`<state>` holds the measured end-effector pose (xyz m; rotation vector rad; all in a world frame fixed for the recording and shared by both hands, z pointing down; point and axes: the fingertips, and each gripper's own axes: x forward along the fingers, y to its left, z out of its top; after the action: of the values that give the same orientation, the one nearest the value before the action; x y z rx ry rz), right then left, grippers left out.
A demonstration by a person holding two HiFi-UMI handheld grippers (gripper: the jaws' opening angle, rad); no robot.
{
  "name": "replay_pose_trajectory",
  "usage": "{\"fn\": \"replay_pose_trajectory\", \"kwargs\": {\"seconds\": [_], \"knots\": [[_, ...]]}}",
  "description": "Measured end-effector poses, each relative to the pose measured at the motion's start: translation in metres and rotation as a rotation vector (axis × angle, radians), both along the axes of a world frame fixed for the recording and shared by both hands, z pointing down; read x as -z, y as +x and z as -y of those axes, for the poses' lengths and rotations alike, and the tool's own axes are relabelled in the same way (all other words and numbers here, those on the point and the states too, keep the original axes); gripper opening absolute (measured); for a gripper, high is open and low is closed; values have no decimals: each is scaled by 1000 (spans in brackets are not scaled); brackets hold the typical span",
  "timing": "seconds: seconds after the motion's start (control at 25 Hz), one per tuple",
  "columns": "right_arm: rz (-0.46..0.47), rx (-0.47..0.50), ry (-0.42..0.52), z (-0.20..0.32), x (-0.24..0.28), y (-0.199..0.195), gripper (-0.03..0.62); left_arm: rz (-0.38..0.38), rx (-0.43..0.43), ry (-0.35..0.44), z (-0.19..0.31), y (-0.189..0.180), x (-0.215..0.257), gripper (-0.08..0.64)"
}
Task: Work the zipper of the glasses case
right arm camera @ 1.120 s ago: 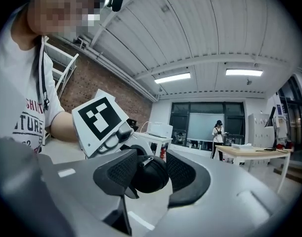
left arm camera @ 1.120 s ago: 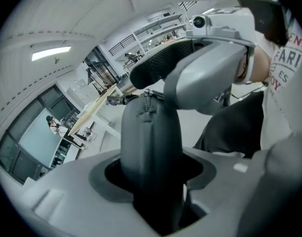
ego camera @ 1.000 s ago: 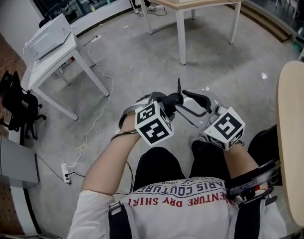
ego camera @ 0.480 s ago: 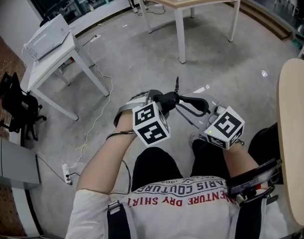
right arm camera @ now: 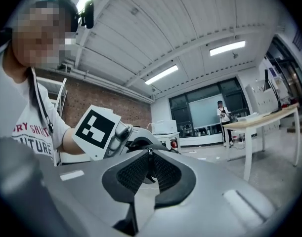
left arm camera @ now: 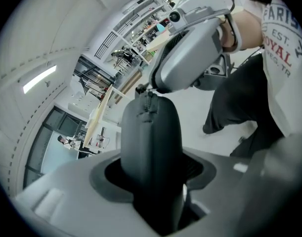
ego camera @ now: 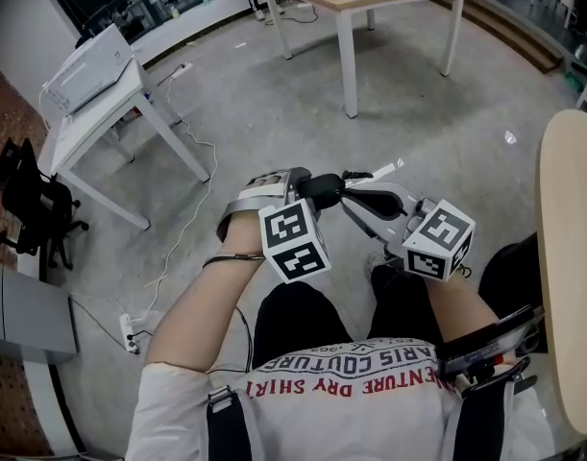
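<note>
The left gripper (left arm camera: 153, 179) has its jaws clamped on the glasses case (left arm camera: 151, 132), whose long axis runs straight out beyond them, zipper end pointing away; there the right gripper (right arm camera: 151, 168) jaws are closing on the zipper pull (right arm camera: 150, 151) between them

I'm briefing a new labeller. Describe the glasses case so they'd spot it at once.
Look mid-frame in the head view, above the person's lap. The glasses case is the rounded shell held in the left gripper. Unlike the grey gripper, it is black, with a zipper down its edge.
</note>
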<state>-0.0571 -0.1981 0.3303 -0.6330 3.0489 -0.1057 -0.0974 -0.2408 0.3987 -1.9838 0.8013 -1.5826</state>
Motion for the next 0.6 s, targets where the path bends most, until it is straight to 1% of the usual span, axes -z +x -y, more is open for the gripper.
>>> {"fn": "replay_pose_trajectory", "kwargs": {"seconds": [0.08,0.16,0.24,0.32,0.36,0.44,0.52,0.6], "knots": [[44,28,-59,0,3,1,25,14,-14,22,1,-1,3,253],[64,47,-87,-1,4,1,25,24,-31,33,2,0,5,253],[56,57,-79,-2,4,2,23,25,-51,31,1,0,4,253],[27,66,-54,-4,4,2,21,22,-74,17,-2,2,2,253],[8,73,-41,-5,4,2,20,16,-90,-2,-4,2,1,252],[-34,104,-16,-10,3,1,17,-2,-134,-71,-12,4,-4,252],[-82,153,11,-17,3,-1,2,-24,-191,-150,-22,6,-10,250],[-132,197,38,-23,3,-2,0,-42,-237,-204,-31,8,-13,250]]}}
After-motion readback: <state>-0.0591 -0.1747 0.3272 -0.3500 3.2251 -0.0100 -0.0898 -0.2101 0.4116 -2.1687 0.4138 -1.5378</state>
